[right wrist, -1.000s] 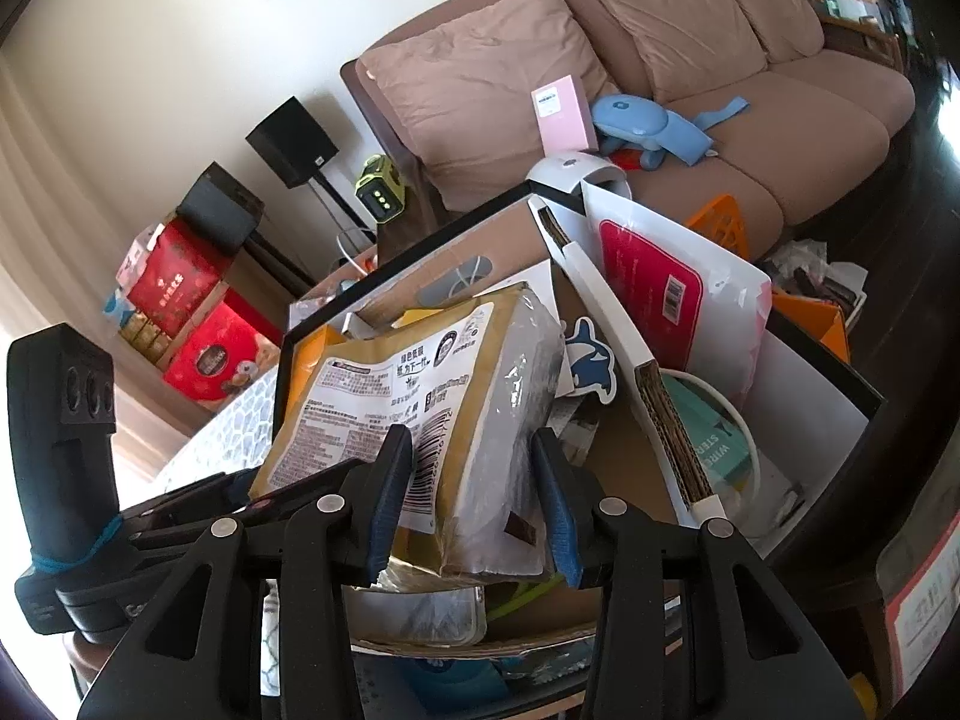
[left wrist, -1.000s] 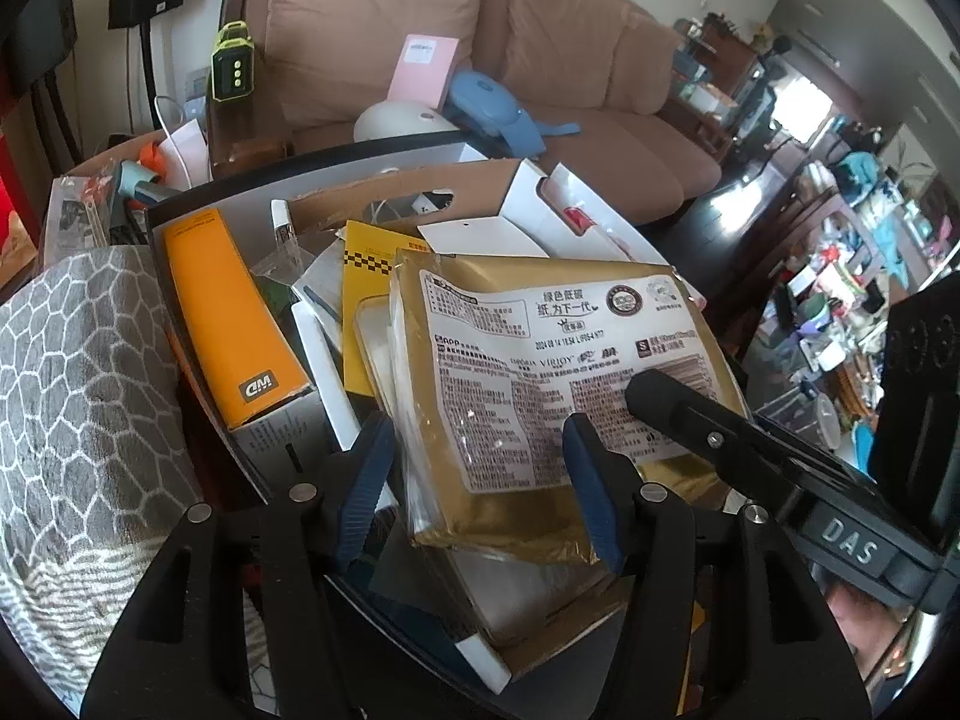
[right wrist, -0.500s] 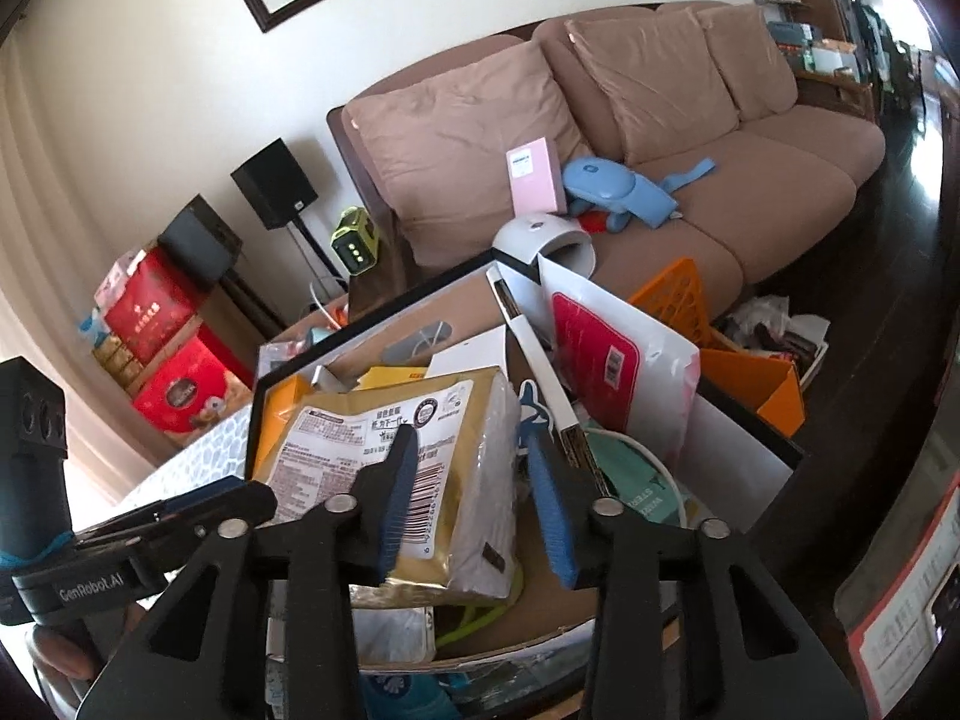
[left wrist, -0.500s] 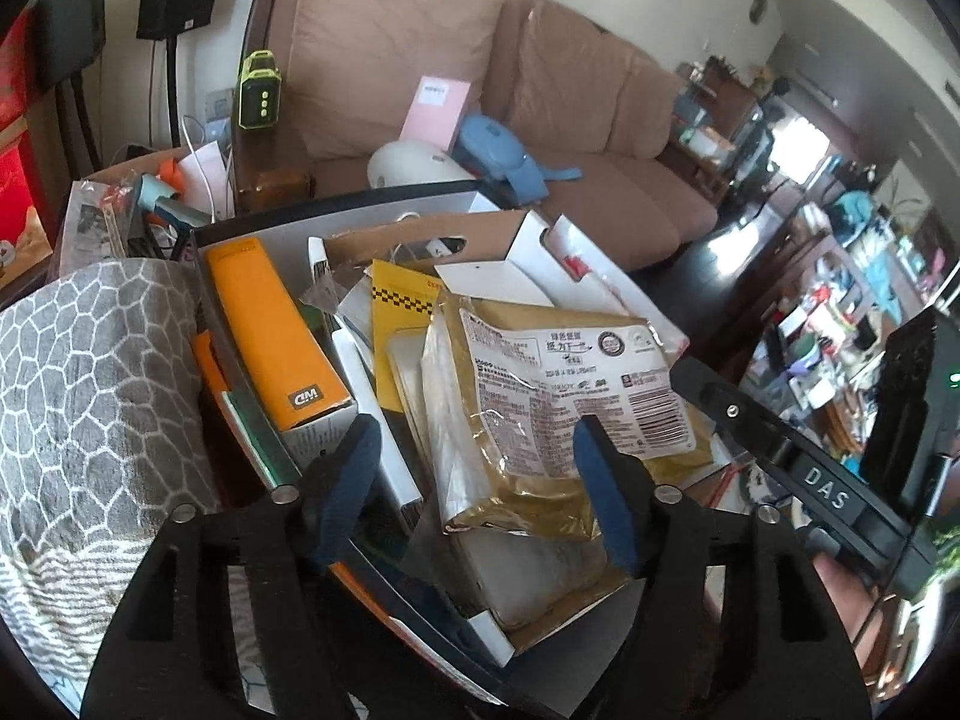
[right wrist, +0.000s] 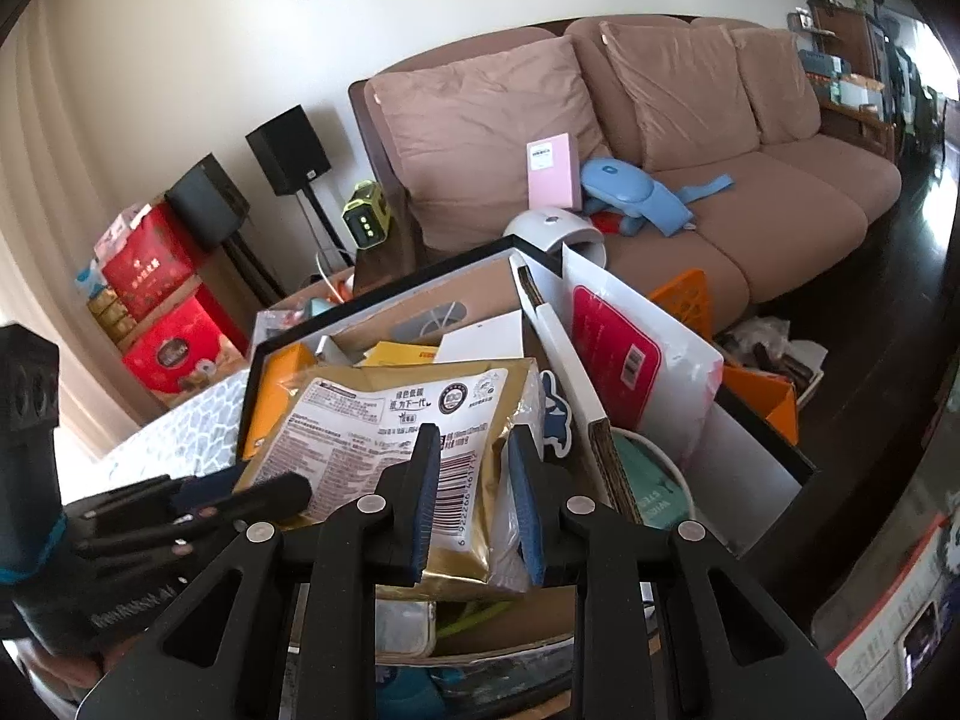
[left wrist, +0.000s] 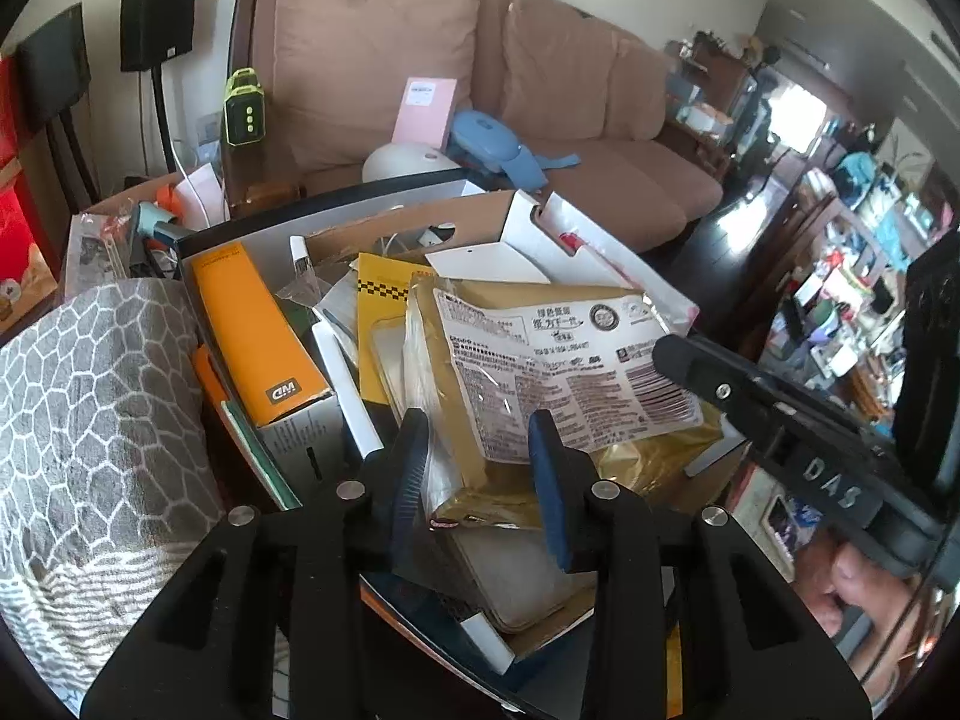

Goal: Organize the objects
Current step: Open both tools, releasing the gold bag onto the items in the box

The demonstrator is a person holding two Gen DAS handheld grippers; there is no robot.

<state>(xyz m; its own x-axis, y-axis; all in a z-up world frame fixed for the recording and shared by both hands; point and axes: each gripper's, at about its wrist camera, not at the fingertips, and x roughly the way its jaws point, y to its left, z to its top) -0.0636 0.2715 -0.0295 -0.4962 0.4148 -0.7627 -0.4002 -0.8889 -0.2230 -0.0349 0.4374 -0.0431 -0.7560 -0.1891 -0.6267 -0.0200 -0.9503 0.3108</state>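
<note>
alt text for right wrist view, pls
The right tongs straddle the corner of a gold foil packet atop a cluttered black bin; whether they pinch it is unclear. Behind is a brown sofa.

Brown sofa (right wrist: 690, 138), black speakers (right wrist: 288, 147), red boxes (right wrist: 156, 276) by the wall.

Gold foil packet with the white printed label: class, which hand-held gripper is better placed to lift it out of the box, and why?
Right, probably. The right hand-held gripper straddles the gold foil packet at its barcode edge, fingers on both sides. The left hand-held gripper brackets only a near corner.
</note>
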